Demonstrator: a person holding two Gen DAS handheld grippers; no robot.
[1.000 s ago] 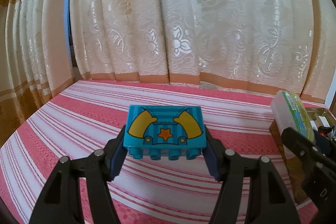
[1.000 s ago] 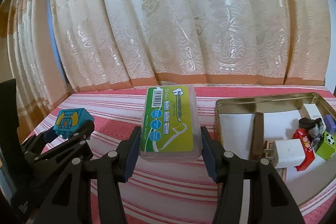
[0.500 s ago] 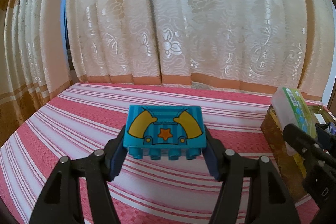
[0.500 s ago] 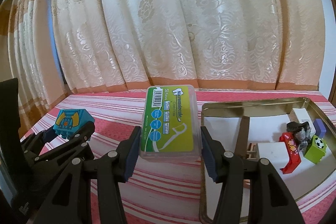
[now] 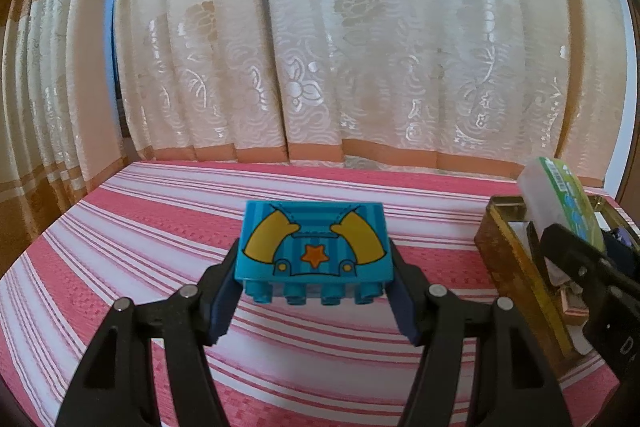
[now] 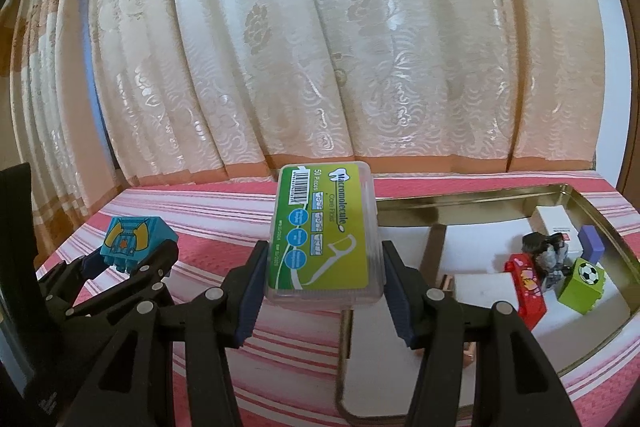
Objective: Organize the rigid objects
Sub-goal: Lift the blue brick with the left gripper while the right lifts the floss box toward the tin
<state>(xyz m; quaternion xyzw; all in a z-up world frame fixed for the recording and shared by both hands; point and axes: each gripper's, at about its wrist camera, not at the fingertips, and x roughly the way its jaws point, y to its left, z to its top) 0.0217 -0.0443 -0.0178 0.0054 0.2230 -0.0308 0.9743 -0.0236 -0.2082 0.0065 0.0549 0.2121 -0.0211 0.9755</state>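
Here, left wrist view: our left gripper point(image 5: 314, 293) pinches the blue toy brick point(image 5: 314, 247) by its ends, clear above the striped cloth point(image 5: 140, 227).

Right wrist view: our right gripper point(image 6: 320, 291) clamps the floss box point(image 6: 322, 235) sideways, just beside the gold tin point(image 6: 460, 193), probably for dropping in beside the toys already there.

Glossy plastic brick point(image 5: 314, 247), shiny metal tin point(image 6: 472, 197) — woven cloth point(image 5: 160, 227)

free: striped cloth point(image 5: 160, 227) left | blocked: toys point(image 6: 552, 267) crowd tin point(image 6: 460, 193) right
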